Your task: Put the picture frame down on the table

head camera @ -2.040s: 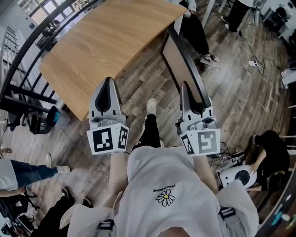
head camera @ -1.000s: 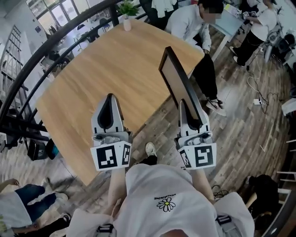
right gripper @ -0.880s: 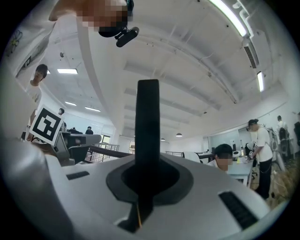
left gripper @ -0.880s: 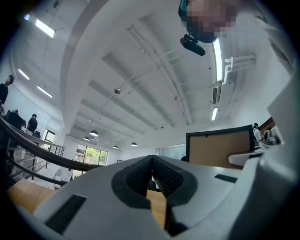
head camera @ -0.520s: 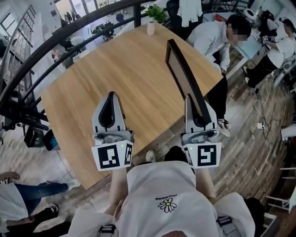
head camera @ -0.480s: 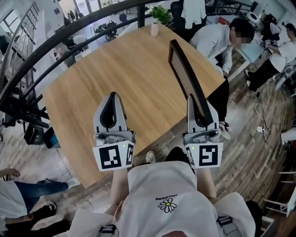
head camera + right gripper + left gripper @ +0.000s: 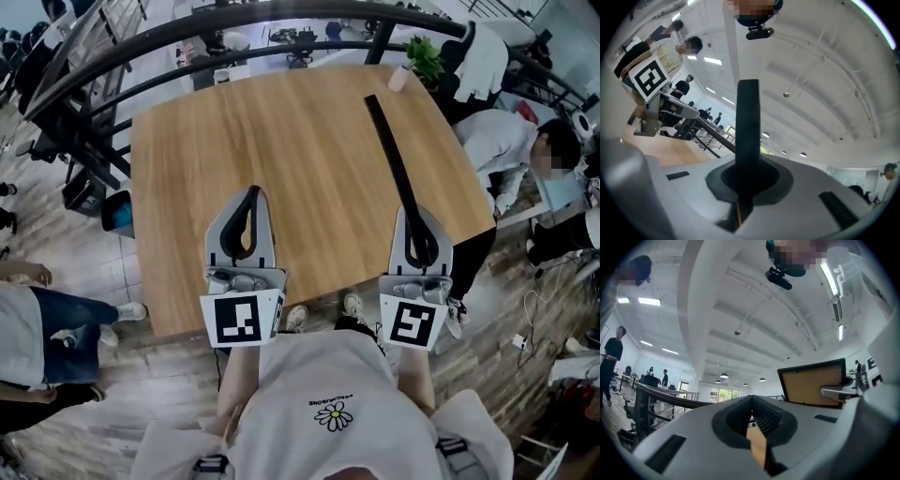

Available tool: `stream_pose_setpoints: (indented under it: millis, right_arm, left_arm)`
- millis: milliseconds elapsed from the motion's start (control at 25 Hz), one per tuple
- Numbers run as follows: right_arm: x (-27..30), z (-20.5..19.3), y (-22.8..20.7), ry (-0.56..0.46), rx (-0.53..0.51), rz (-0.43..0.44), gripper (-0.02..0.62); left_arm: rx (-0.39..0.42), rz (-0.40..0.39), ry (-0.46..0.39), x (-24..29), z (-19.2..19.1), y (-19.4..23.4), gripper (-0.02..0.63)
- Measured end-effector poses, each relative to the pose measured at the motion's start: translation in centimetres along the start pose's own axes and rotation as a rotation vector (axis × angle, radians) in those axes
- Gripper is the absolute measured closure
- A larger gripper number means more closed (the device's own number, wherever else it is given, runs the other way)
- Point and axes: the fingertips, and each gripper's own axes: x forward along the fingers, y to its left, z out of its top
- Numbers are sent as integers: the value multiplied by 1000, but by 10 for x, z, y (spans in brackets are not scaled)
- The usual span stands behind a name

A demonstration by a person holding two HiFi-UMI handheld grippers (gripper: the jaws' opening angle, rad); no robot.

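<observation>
A black picture frame [image 7: 394, 164] is held on edge over the right half of a wooden table [image 7: 281, 141], its thin black rim seen from above as a dark line running away from the person. The near end of the frame is pinched in the right gripper [image 7: 419, 225], whose jaws are closed tight on the rim; in the right gripper view the frame [image 7: 748, 122] is seen rising straight up out of the gripper [image 7: 748, 173]. Whether the frame's lower edge touches the tabletop cannot be told.

The left gripper [image 7: 251, 197] is held level over the near left part of the table, well apart from the frame. Its jaws are pressed together with nothing between them, as is shown in the left gripper view [image 7: 751, 399], where the frame's brown backing [image 7: 813, 385] is seen off to the right.

A small potted plant [image 7: 412, 67] is seen at the table's far right corner, and a seated person in white [image 7: 502, 150] is seen just beyond the right edge.
</observation>
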Motion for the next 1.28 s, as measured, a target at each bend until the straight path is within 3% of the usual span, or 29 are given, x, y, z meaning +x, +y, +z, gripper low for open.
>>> stream_pose_setpoints:
  millis: [240, 600, 920, 1280]
  right_arm:
    - [14, -24, 9, 101, -229, 72, 578]
    - [27, -61, 19, 134, -364, 143, 578]
    - [38, -96, 26, 186, -450, 271, 578]
    - [33, -151, 72, 259, -560, 393, 578]
  left_arm:
    - [55, 94, 8, -2, 3, 8, 591]
    - [67, 217, 62, -9, -10, 5, 591]
    - [50, 245, 108, 6, -18, -8, 591]
    - [40, 239, 184, -7, -57, -11, 591]
